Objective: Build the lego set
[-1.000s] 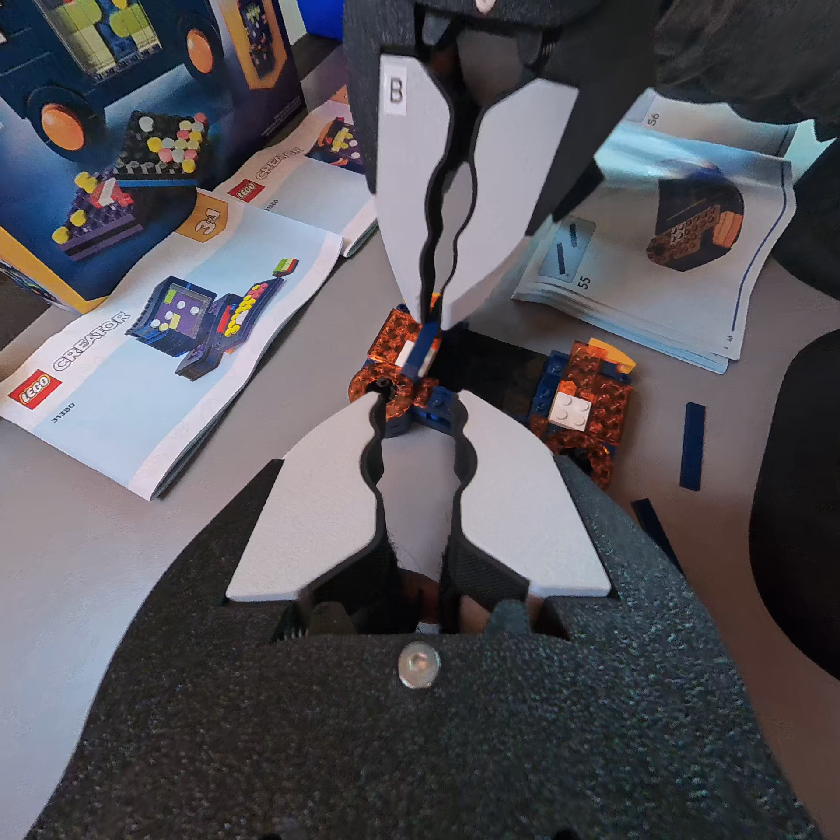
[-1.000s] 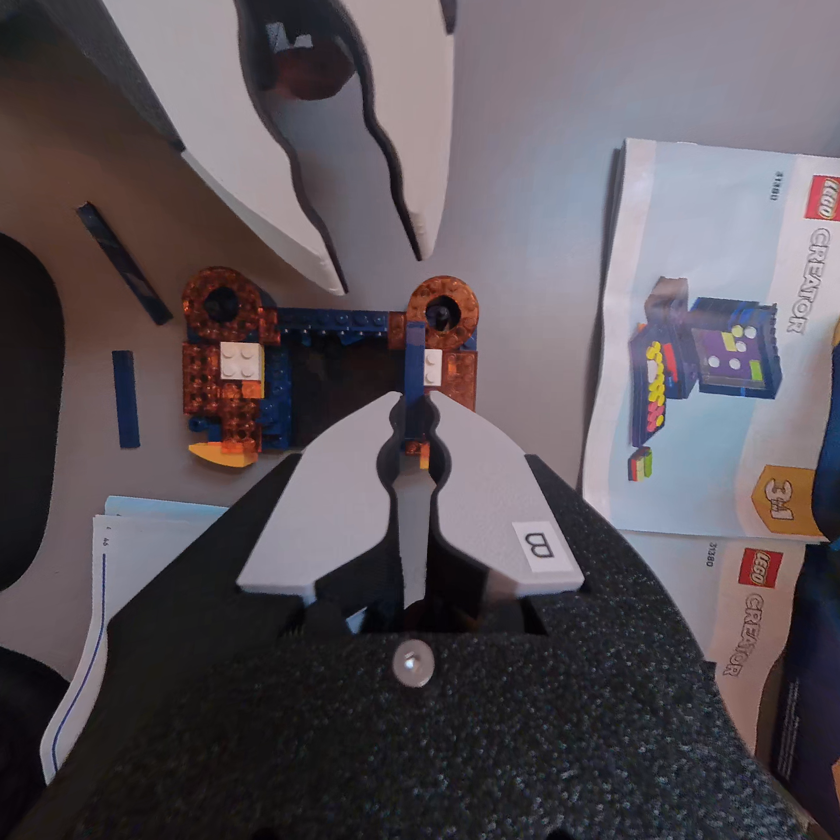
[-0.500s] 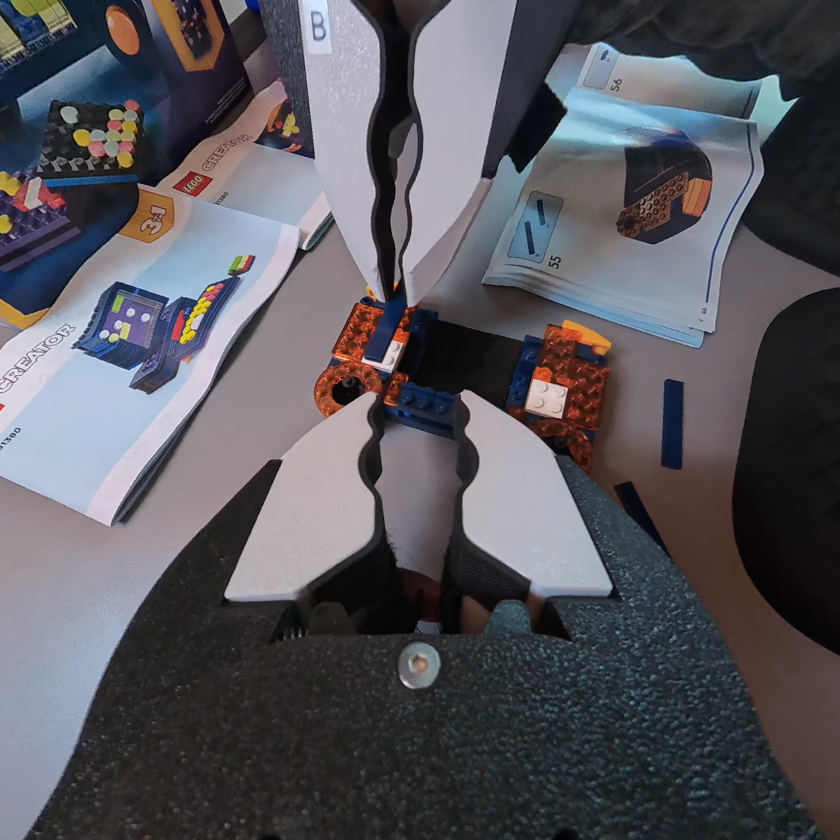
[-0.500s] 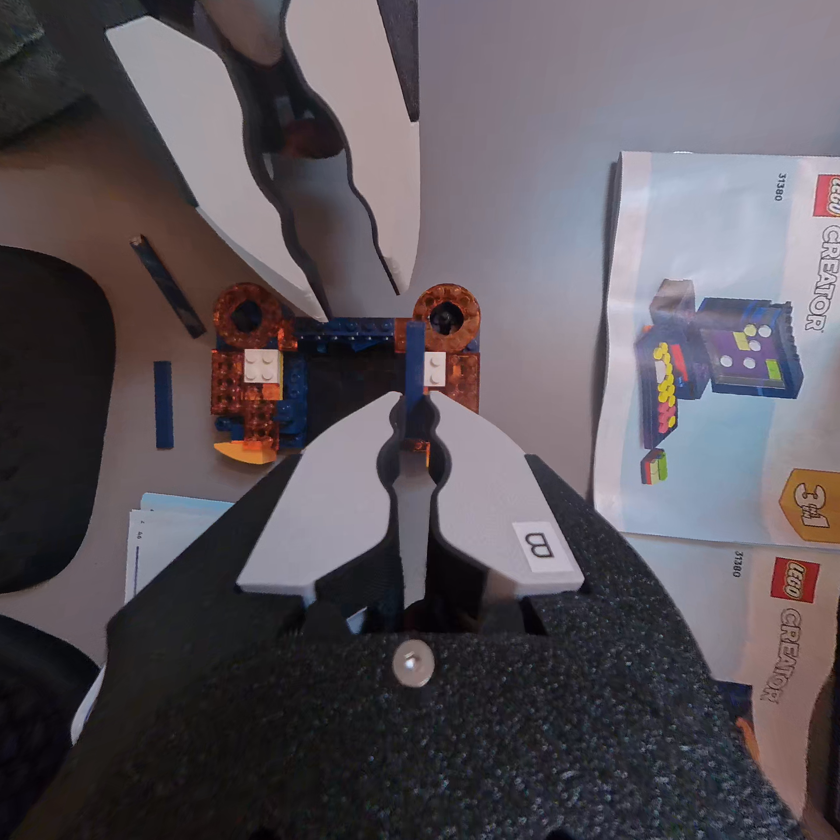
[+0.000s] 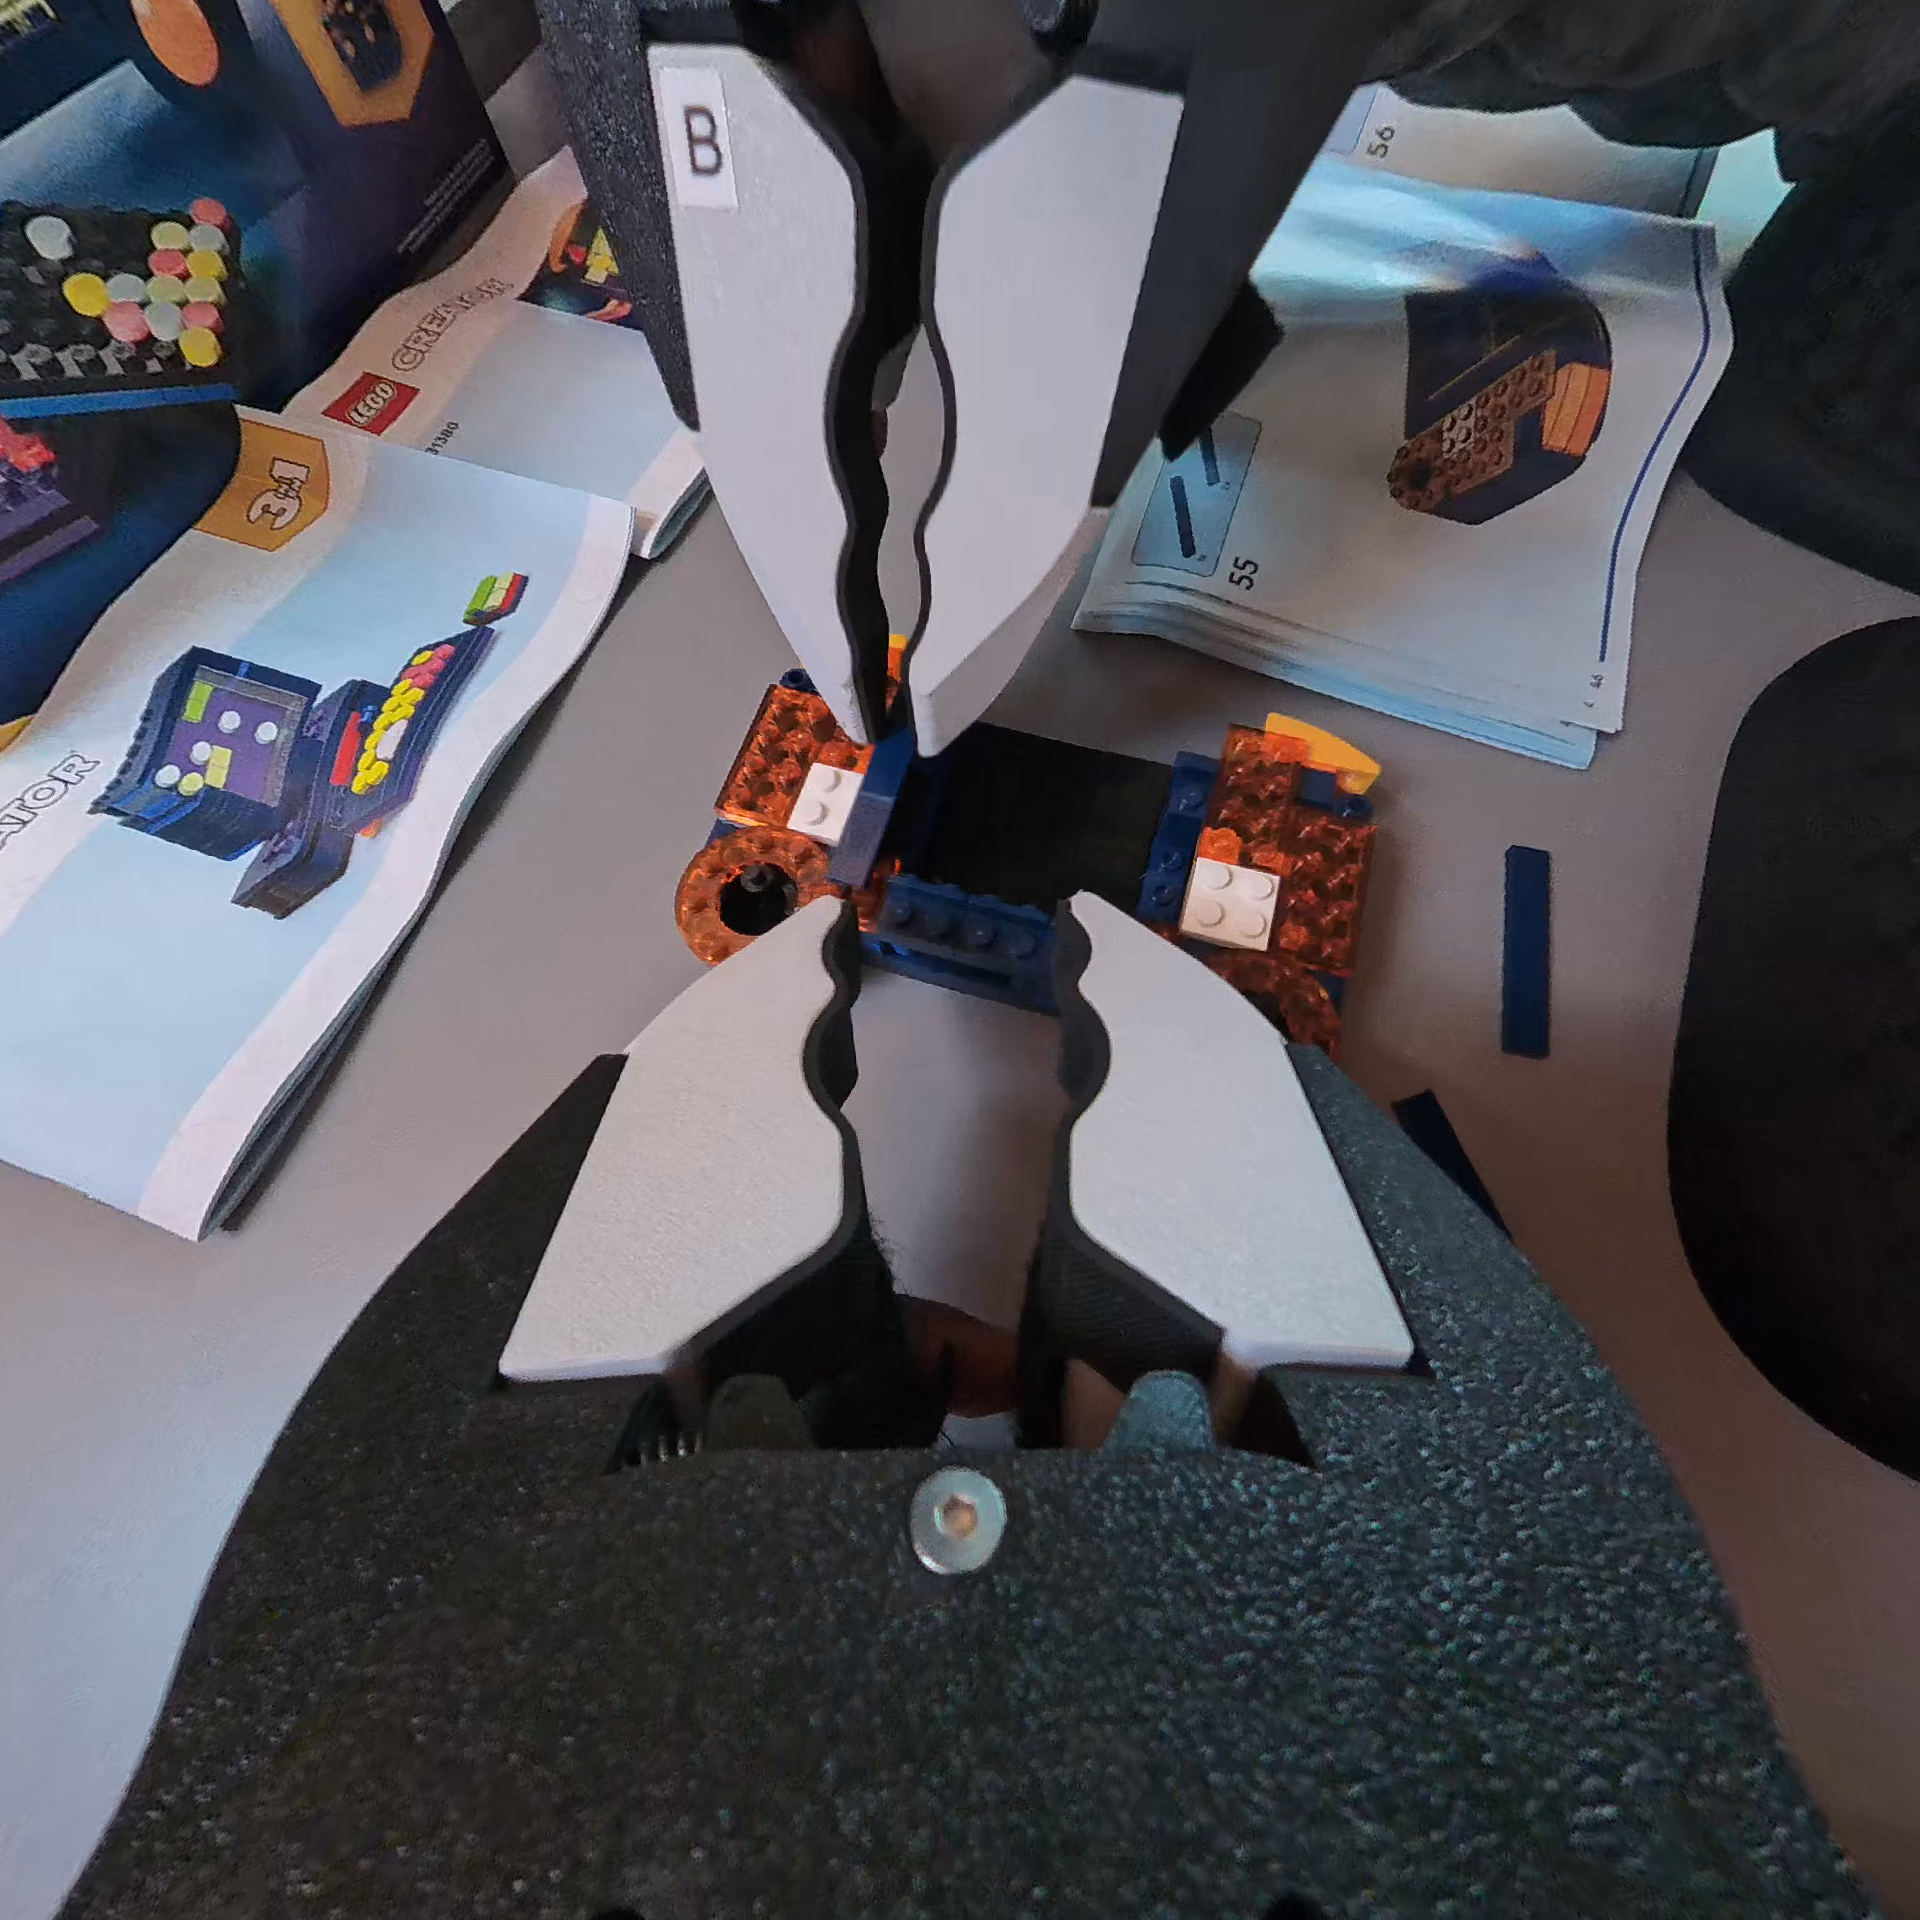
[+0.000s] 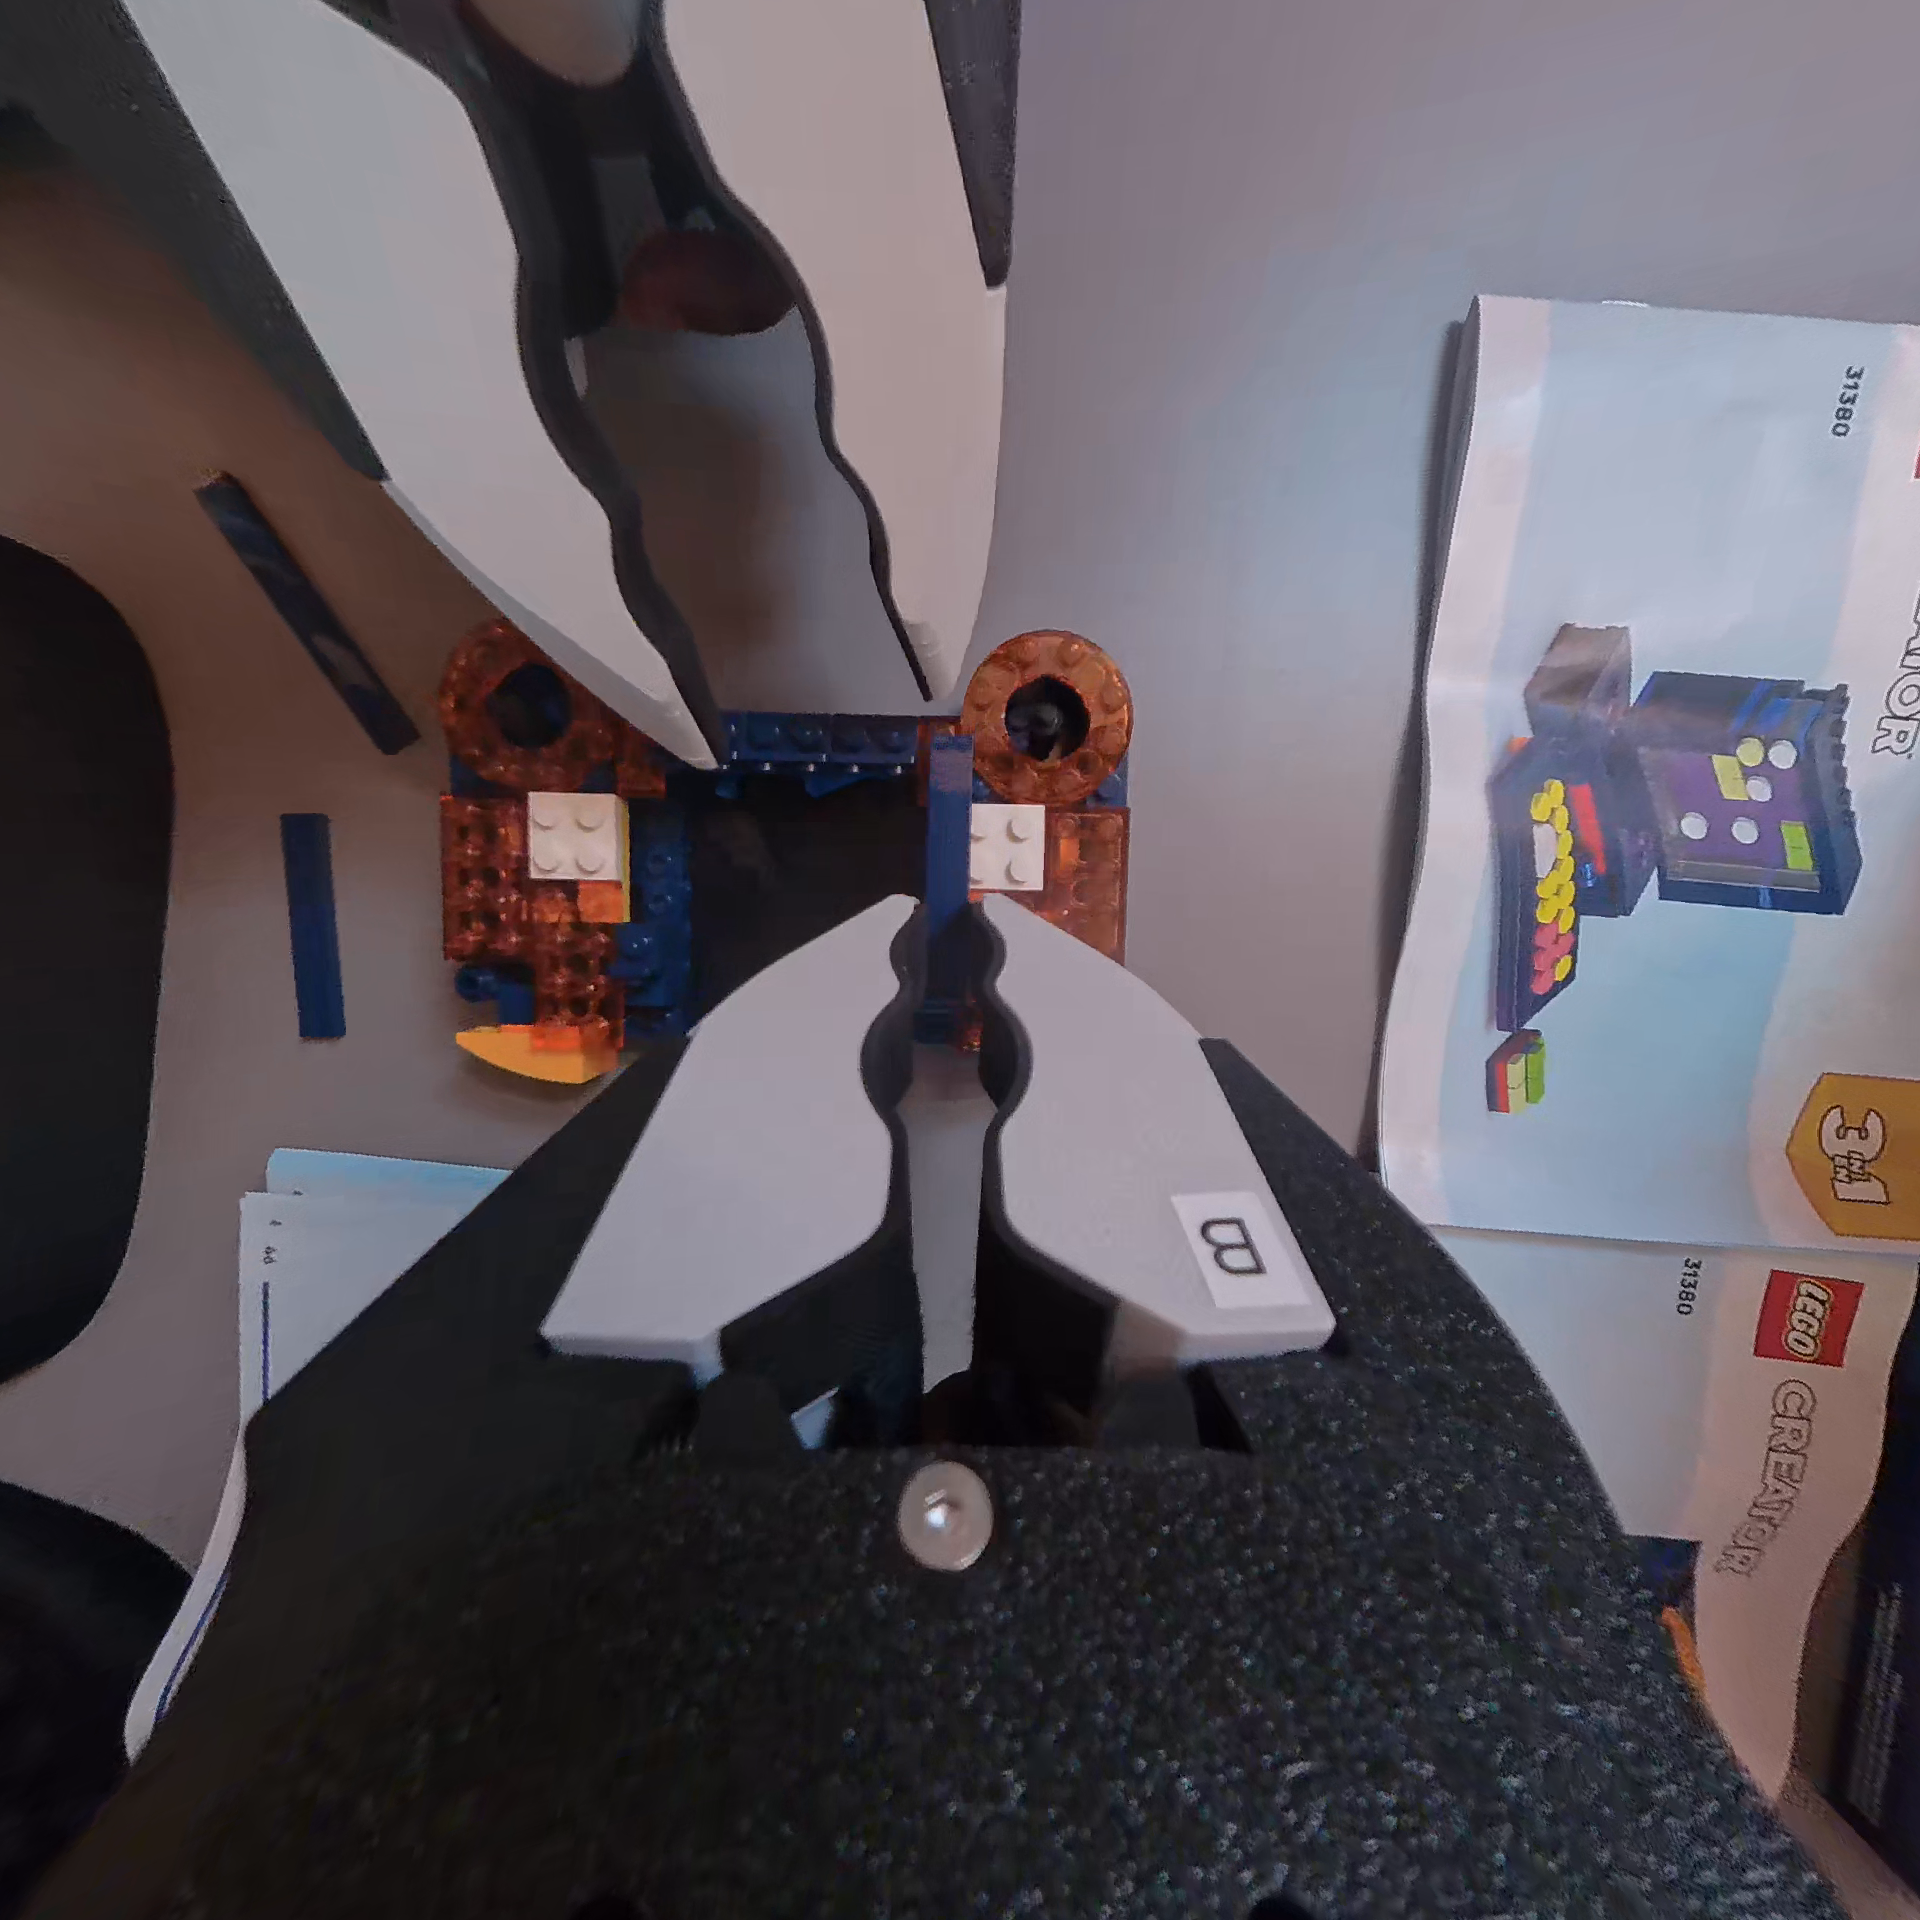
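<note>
I am clamping my right tool (image 6: 948,914) on a thin blue strip (image 6: 948,831), seating it onto the brick build (image 6: 790,831), while my left tool (image 5: 956,914) is hanging apart at its near edge.

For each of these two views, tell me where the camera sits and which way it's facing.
Left wrist view: on the left tongs, open, facing the brick model; right tongs opposite, a dark sleeve top right.
Right wrist view: on the right tongs, looking down, pinching a blue strip.
Shared: model, strip, booklets, both tongs.

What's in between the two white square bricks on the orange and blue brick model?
A dark, sunken middle of the model, and the thin blue strip pinched by the right gripper, beside the right white brick; right wrist view.
</note>
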The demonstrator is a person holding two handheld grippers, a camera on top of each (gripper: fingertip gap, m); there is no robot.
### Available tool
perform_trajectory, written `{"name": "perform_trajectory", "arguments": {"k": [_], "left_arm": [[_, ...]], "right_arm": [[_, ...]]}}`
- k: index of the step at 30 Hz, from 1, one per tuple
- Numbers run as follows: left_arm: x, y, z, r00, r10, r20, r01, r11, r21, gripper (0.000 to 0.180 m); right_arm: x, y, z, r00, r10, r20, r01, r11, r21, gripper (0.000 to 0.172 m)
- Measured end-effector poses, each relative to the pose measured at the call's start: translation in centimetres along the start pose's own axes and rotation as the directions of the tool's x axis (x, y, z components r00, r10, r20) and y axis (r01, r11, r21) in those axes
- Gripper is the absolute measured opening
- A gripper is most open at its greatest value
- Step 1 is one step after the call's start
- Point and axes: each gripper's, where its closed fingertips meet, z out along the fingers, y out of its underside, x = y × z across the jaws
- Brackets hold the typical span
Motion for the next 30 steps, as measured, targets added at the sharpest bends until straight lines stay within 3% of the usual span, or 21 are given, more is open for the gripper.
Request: {"name": "perform_trajectory", "arguments": {"k": [14,30], "left_arm": [[0.38,0.00,0.57,1.000,-0.005,-0.023,0.005,1.000,-0.003,0.040],[0.34,-0.02,0.44,1.000,-0.002,-0.020,0.002,1.000,-0.003,0.040]], "right_arm": [[-0.06,0.11,0.05,0.999,-0.034,-0.040,0.031,0.997,-0.071,0.007],[-0.23,-0.02,0.11,1.000,-0.009,-0.009,0.009,0.999,-0.041,0.007]]}}
